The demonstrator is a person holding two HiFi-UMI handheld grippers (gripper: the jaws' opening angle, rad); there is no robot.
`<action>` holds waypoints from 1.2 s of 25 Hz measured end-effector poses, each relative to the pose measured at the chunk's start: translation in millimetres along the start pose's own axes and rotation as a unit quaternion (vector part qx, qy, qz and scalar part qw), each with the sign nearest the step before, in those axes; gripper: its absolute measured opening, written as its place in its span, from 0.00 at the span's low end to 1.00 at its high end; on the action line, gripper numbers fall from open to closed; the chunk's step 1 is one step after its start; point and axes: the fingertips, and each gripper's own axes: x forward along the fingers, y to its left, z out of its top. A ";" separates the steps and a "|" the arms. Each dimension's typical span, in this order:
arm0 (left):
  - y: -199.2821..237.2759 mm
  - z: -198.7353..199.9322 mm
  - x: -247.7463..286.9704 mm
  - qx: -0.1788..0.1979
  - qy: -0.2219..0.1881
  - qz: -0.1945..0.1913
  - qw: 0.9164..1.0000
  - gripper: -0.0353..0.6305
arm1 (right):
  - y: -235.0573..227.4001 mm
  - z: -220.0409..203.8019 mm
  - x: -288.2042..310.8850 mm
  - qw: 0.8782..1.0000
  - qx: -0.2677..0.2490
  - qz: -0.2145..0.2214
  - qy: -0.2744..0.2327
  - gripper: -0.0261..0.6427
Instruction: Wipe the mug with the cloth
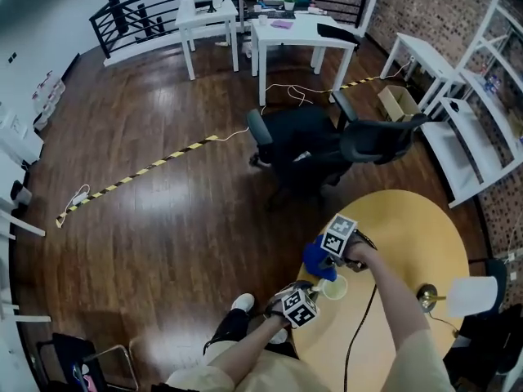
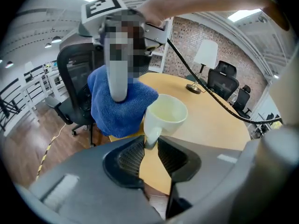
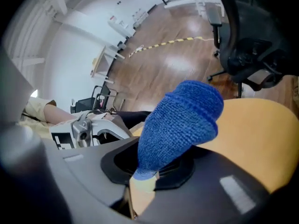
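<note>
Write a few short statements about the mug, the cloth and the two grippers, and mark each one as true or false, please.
1. The left gripper is shut on the handle of the mug. True.
2. The cloth in the right gripper is red. False: it is blue.
3. The mug holds dark coffee. False: its inside looks pale, with no dark liquid.
4. A lamp with a white shade stands on the round table. True.

No words, numbers or brand marks were legible anywhere. Only coded black-and-white square patterns showed, on the left marker cube point(image 1: 299, 308) and the right marker cube point(image 1: 339, 235). Striped floor tape point(image 1: 139, 172) bore no lettering.
</note>
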 end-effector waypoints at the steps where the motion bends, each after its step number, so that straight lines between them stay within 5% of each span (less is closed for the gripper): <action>1: 0.5 -0.9 -0.4 -0.001 -0.001 0.002 1.000 0.17 | 2.3 2.4 4.8 1.000 0.012 0.007 0.020 0.14; 9: -0.5 -0.1 0.5 -0.003 -0.005 0.017 1.000 0.17 | 28.9 -11.9 42.9 0.989 0.037 0.043 0.137 0.14; 30: -2.9 -2.4 -0.3 -0.039 -0.015 0.046 0.998 0.17 | 24.6 -21.1 63.5 0.984 0.023 -0.008 0.175 0.14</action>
